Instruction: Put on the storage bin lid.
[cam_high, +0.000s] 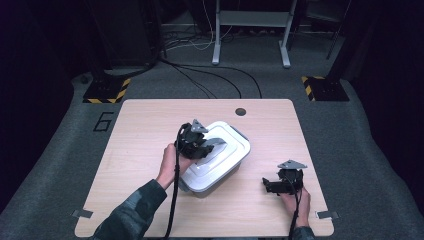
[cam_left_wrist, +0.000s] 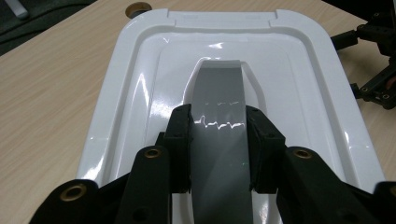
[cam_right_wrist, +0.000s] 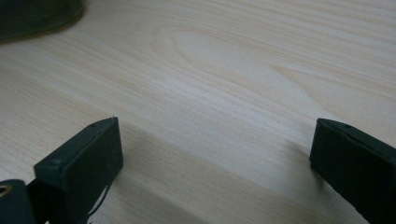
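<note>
— High view first: where's the box (cam_high: 215, 162)?

— Centre of the table (cam_high: 150, 125), long axis running from 7 to 1 o'clock. The left gripper (cam_high: 200, 145) sits on its lid, jaws closed against the sides of the grey handle (cam_left_wrist: 219, 121).

— And the right gripper (cam_high: 281, 184)?

— At 4 o'clock from the box, well apart, jaws wide, holding nothing. The left hand looks placed to lift.

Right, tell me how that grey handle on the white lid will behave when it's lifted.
The grey handle looks glossy, so it may slip between the pads of the left hand-held gripper, whose jaws close on its two sides. It seems rigid moulded plastic, unlikely to flex. The white lid is broad, so it could tilt if lifted off-centre.
</note>
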